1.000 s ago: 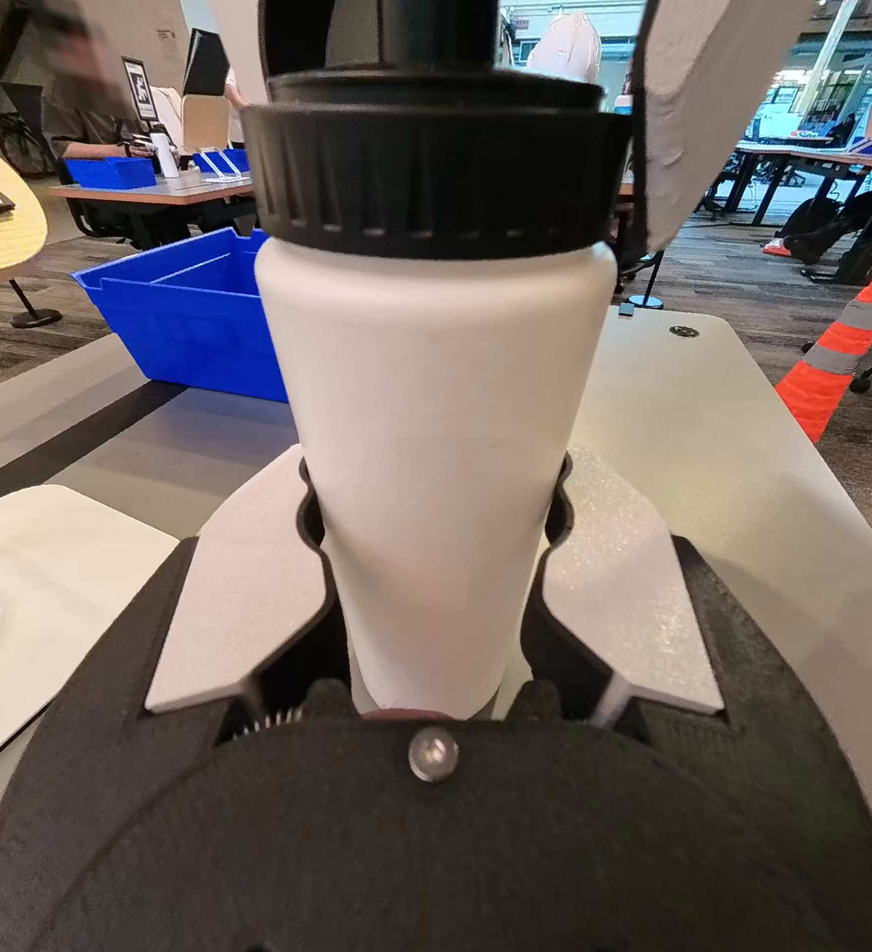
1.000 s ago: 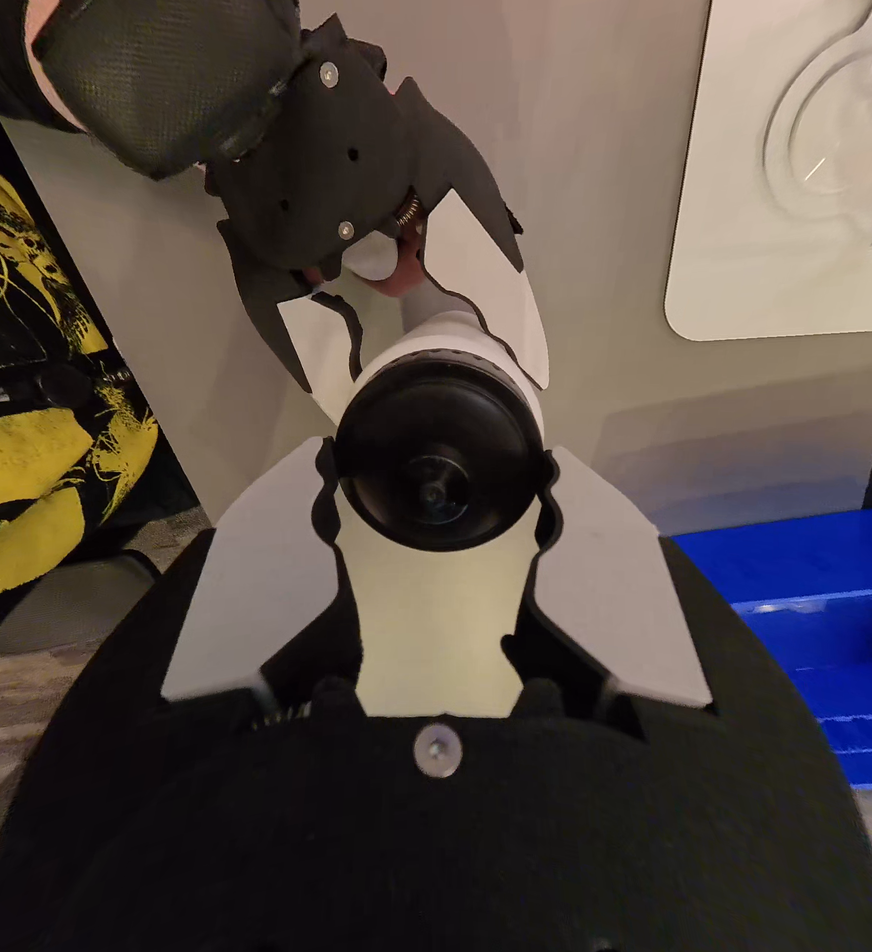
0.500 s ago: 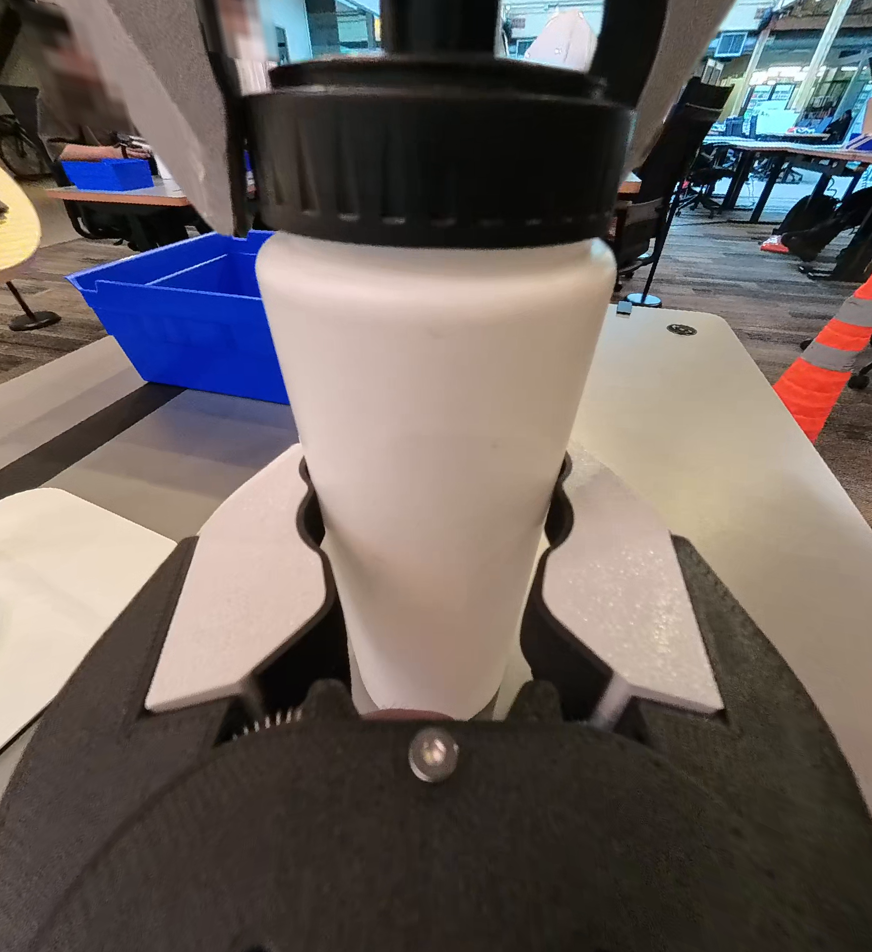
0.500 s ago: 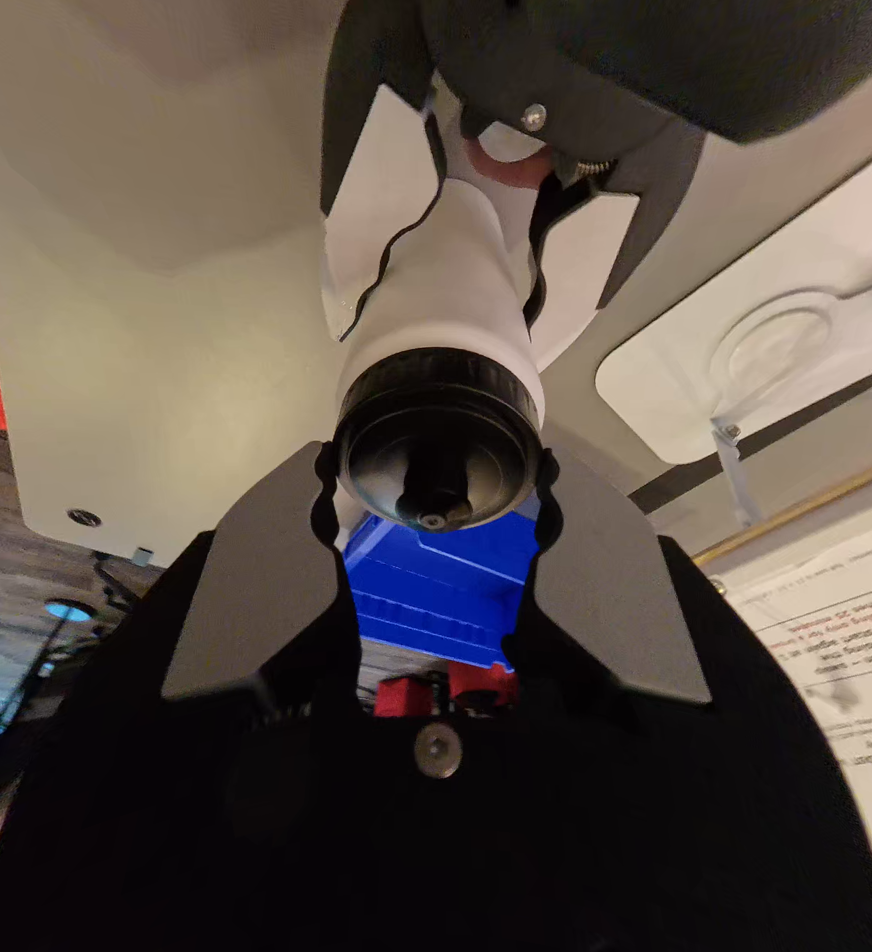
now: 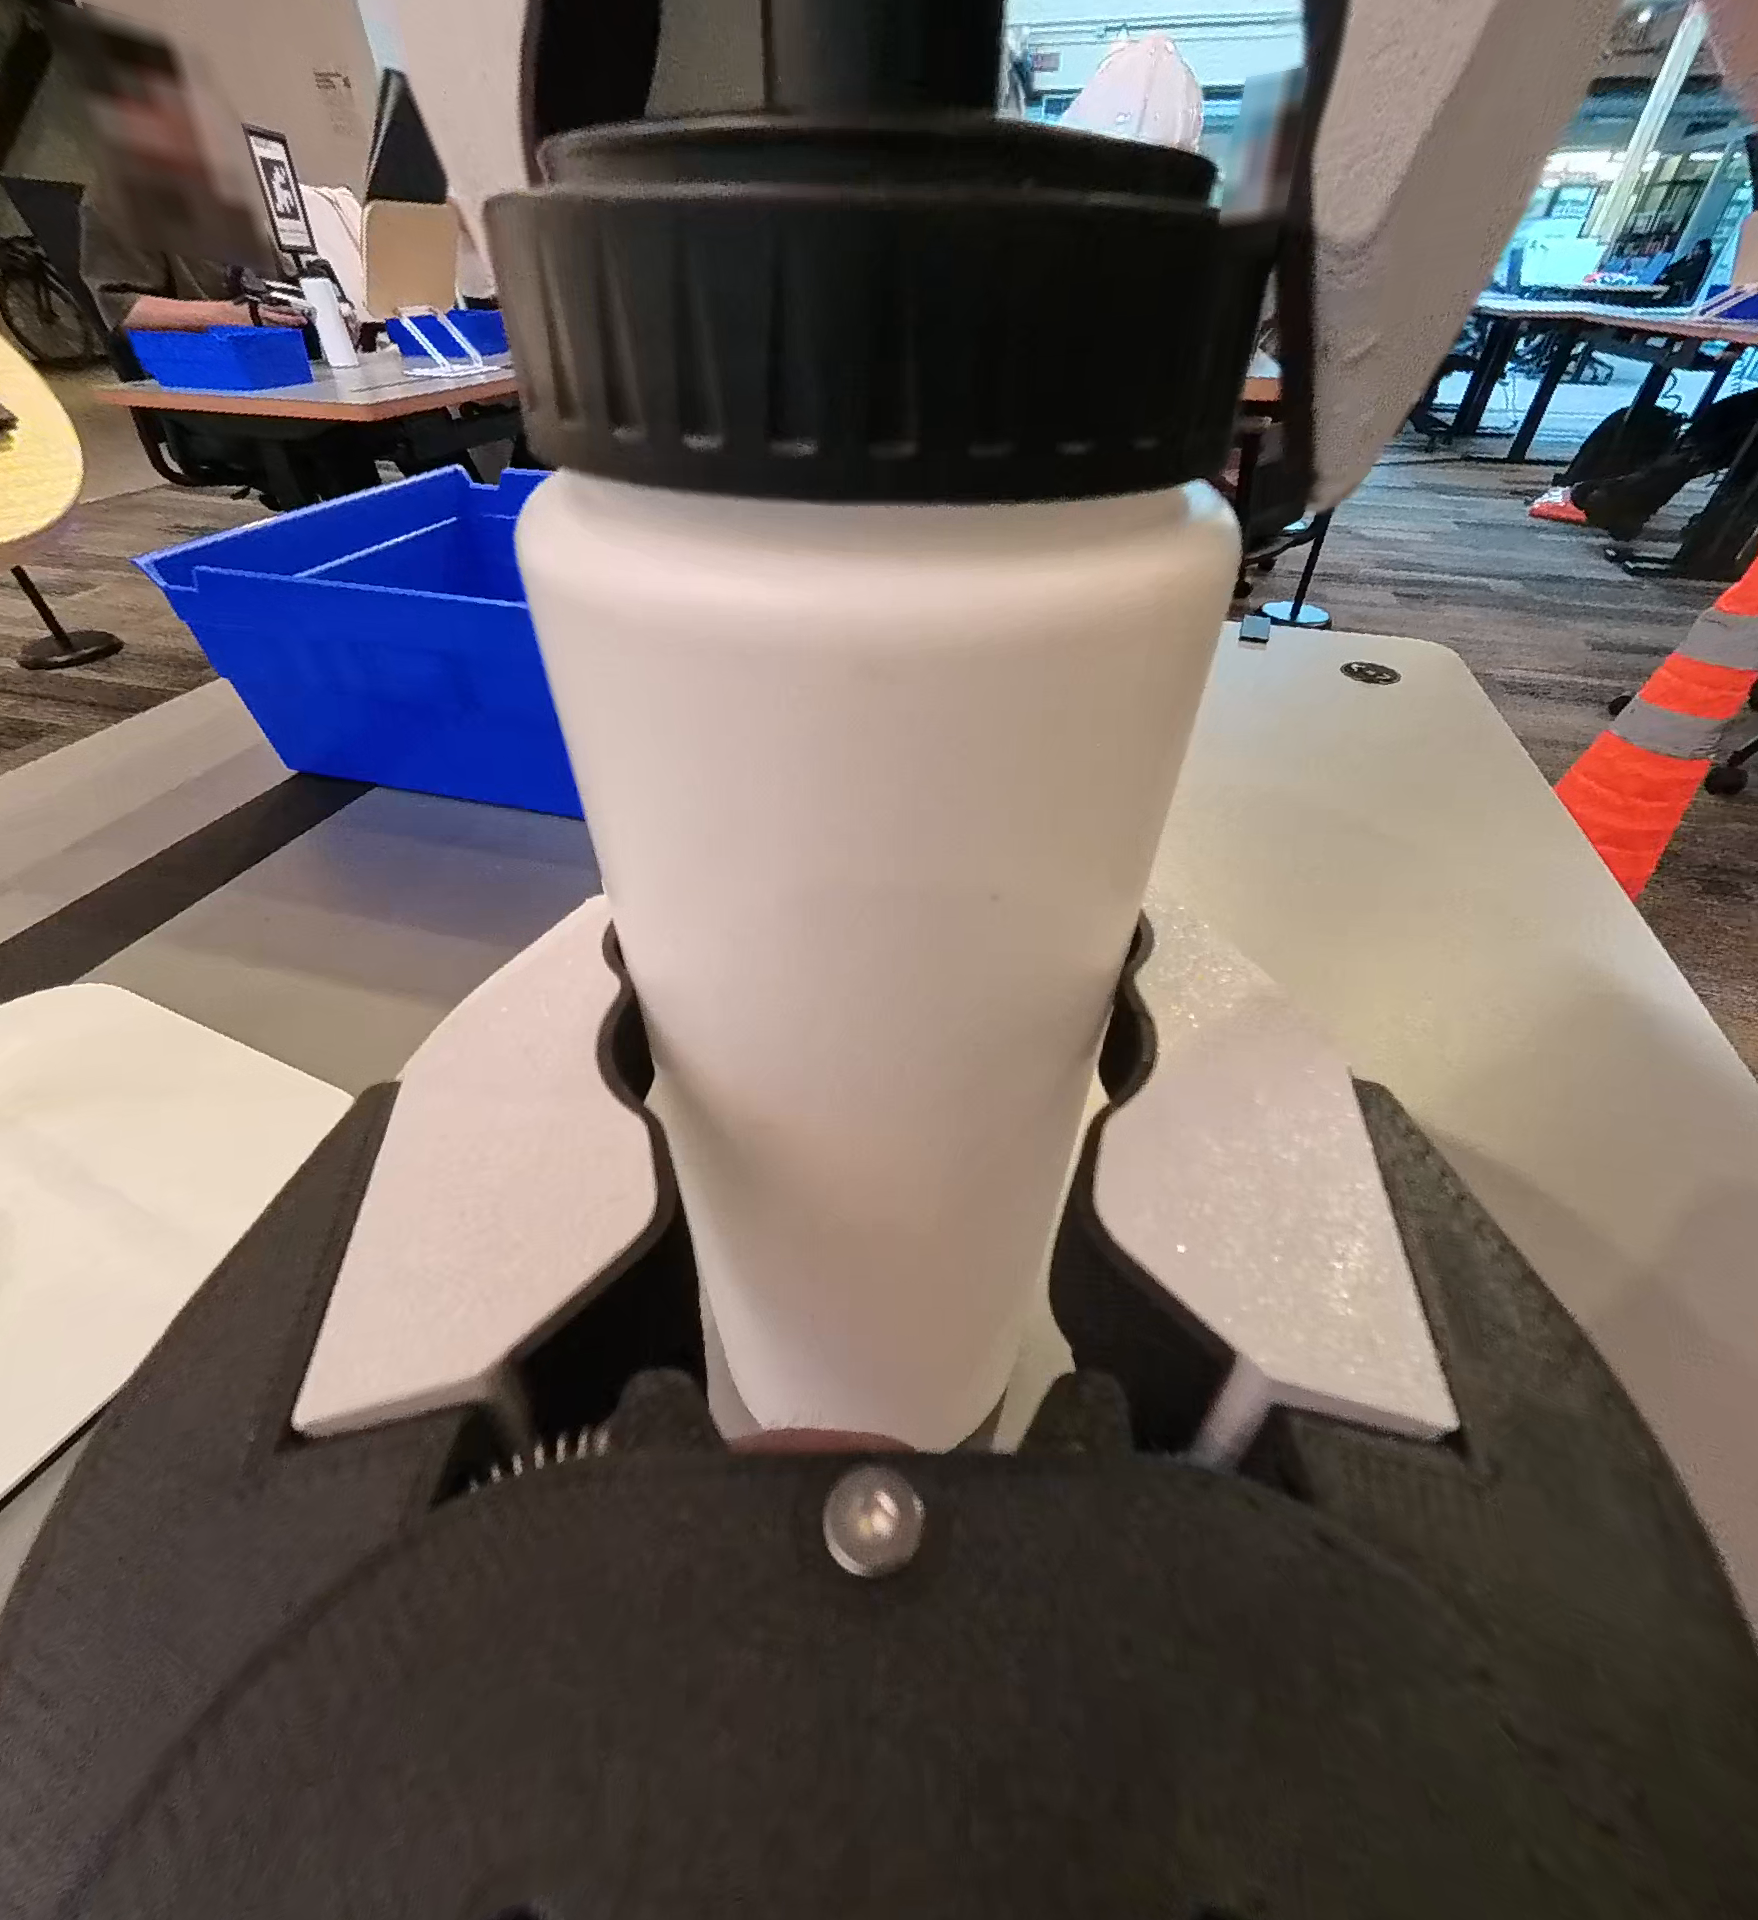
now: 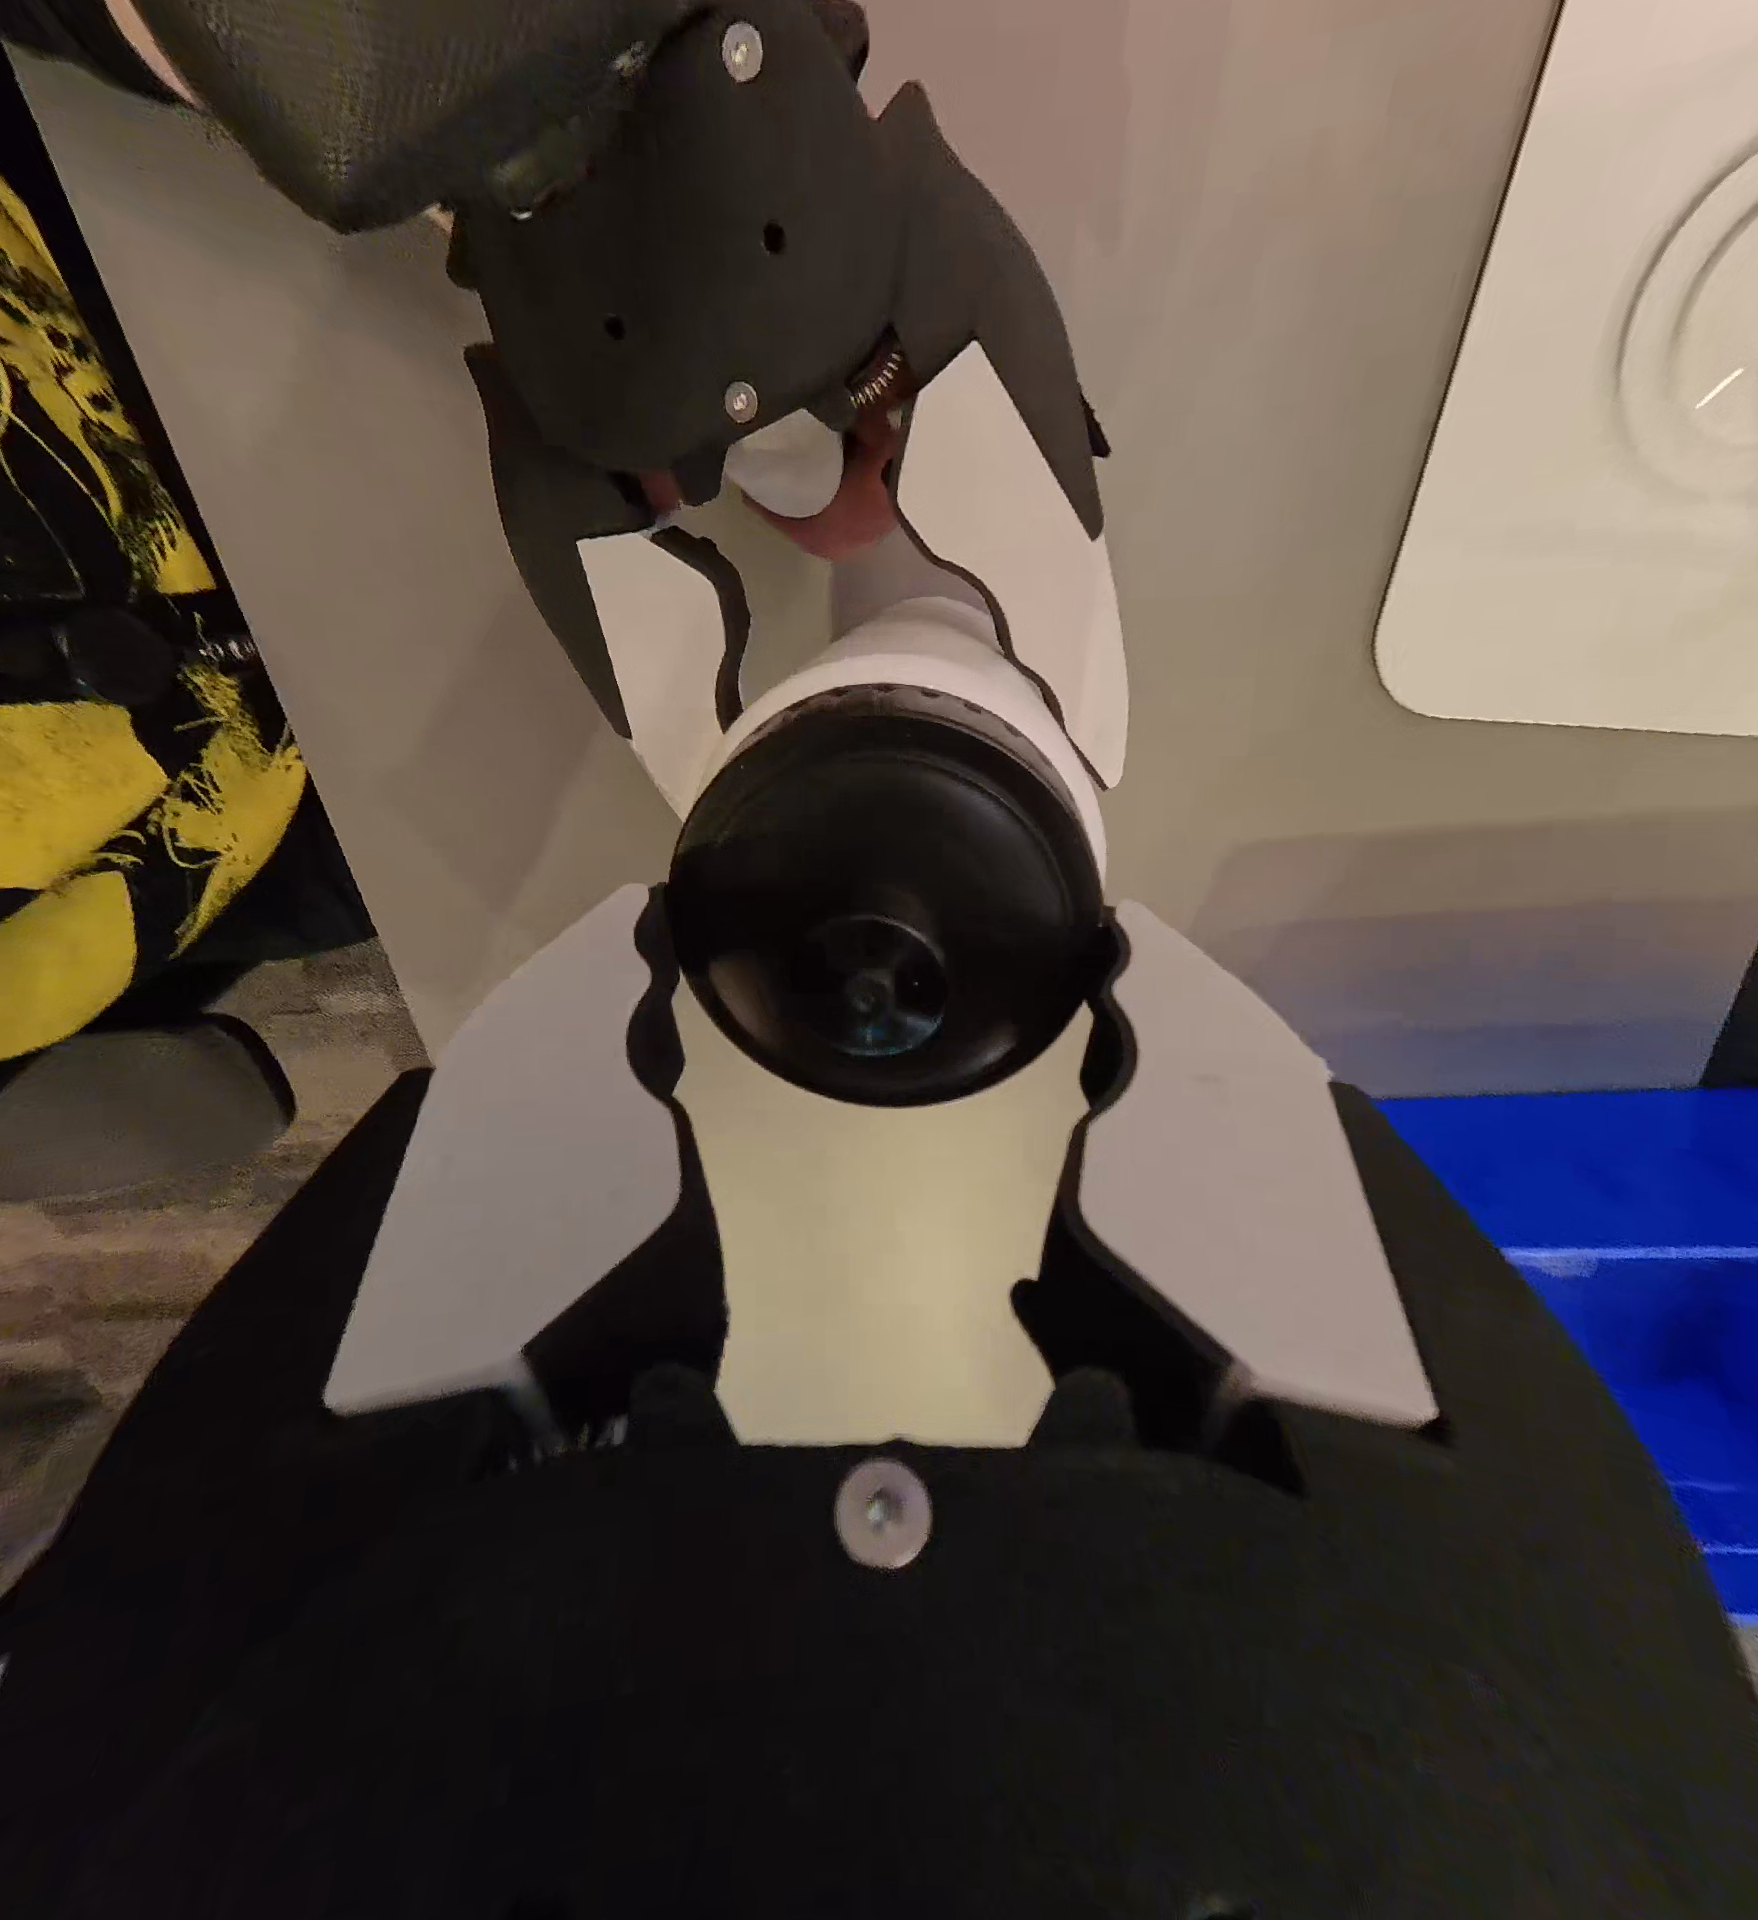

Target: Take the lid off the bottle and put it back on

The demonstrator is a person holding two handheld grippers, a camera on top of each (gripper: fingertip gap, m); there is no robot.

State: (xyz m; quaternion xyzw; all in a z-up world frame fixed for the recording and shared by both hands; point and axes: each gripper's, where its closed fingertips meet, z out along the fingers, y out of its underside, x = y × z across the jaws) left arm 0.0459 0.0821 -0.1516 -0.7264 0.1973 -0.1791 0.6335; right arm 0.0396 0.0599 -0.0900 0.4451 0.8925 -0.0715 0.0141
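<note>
Grey tabletop [image 5: 1374,831] fills mid-frame, blue bin [image 5: 366,634] at left. Left gripper [image 5: 875,1023] clamps the white bottle [image 5: 875,831] at centre; right gripper [image 6: 880,971] pinches its black lid [image 6: 880,904], seated on the neck.

Pale grey bench [image 5: 1374,831], smooth top, with a dark strip crossing its left part. Blue plastic bin [image 5: 376,644], open-topped, standing on the bench at the far left. White rounded mat [image 5: 106,1164] lying at the near left, bearing a clear stand whose circular base shows in the right wrist view [image 6: 1748,343]. Orange traffic cone [image 5: 1706,707] with grey bands, standing on the wood-pattern floor [image 5: 1477,571] to the right of the bench. Further benches with smaller blue bins [image 5: 220,353] in the background. Yellow-and-black printed fabric [image 6: 54,675] beside the bench edge.
</note>
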